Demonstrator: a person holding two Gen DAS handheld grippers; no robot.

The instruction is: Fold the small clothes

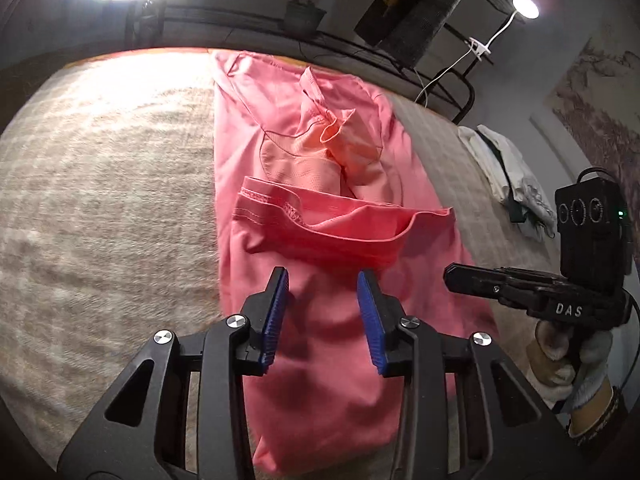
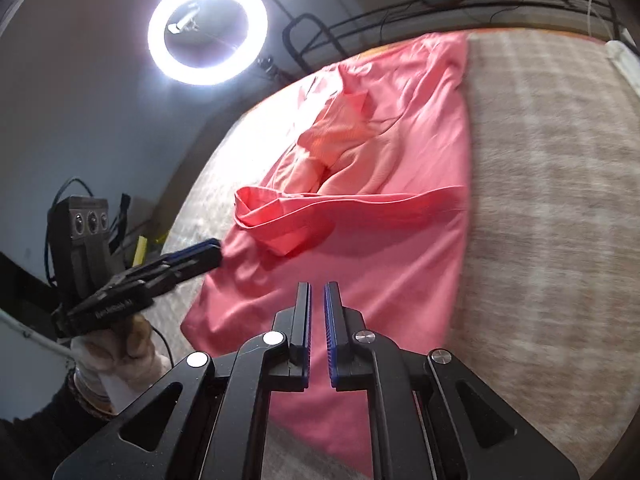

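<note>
A pink garment (image 1: 320, 208) lies stretched along a beige carpet-like surface (image 1: 100, 220), with a folded-over flap across its middle and a bunched, lighter lining farther back. It also shows in the right wrist view (image 2: 380, 248). My left gripper (image 1: 323, 280) is open and empty, hovering over the garment's near part. My right gripper (image 2: 317, 292) hovers over the near part too, its jaws nearly closed with a narrow gap and nothing between them. The right gripper also appears at the right of the left wrist view (image 1: 452, 274), beside the garment's edge.
A ring light (image 2: 208, 30) shines beyond the surface. White and dark clothes (image 1: 508, 176) lie piled at the far right. A metal rail frame (image 1: 360, 46) and a small lamp (image 1: 525, 7) stand behind. The left gripper shows at the left of the right wrist view (image 2: 212, 250).
</note>
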